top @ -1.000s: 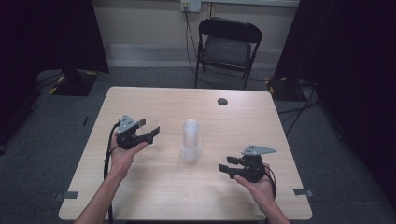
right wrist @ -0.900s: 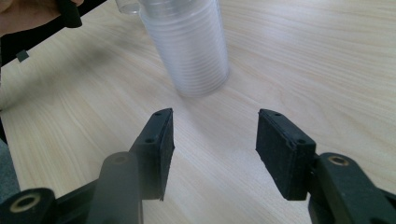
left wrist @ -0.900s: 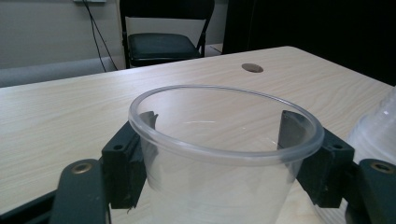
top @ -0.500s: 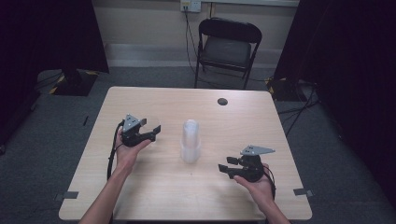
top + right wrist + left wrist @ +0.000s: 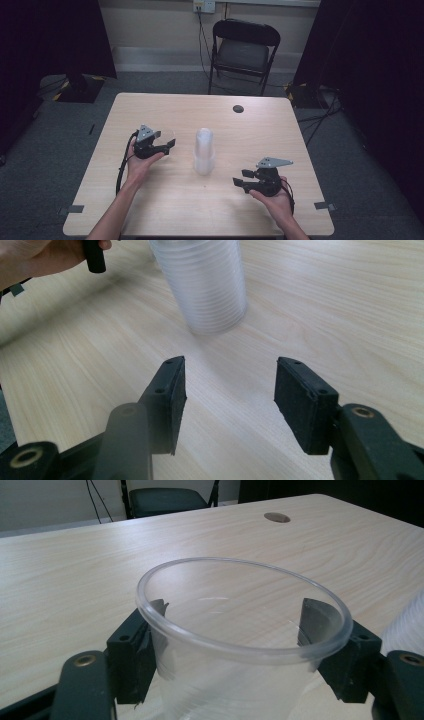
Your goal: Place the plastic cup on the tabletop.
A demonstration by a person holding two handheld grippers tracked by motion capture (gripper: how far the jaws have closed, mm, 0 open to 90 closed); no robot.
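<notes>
A single clear plastic cup (image 5: pixel 240 650) stands upright between the jaws of my left gripper (image 5: pixel 232 625), and both pads lie against its wall just under the rim. Those jaws have just been opening a little with the cup still between them. From above, that left gripper (image 5: pixel 169 145) sits low over the left half of the table. A tall stack of clear cups (image 5: pixel 203 150) stands at the table's middle. My right gripper (image 5: pixel 240 178) rests open and empty to the right of the stack, and its jaws point at the stack (image 5: pixel 205 285).
The light wooden table (image 5: pixel 150 210) has a small dark round spot (image 5: pixel 238 108) near its far edge. A black folding chair (image 5: pixel 245 50) stands behind the table. Grey carpet and dark curtains surround it.
My left gripper has come down toward the table and drifted slightly toward the stack, with the cup in it. The right gripper has not moved.
</notes>
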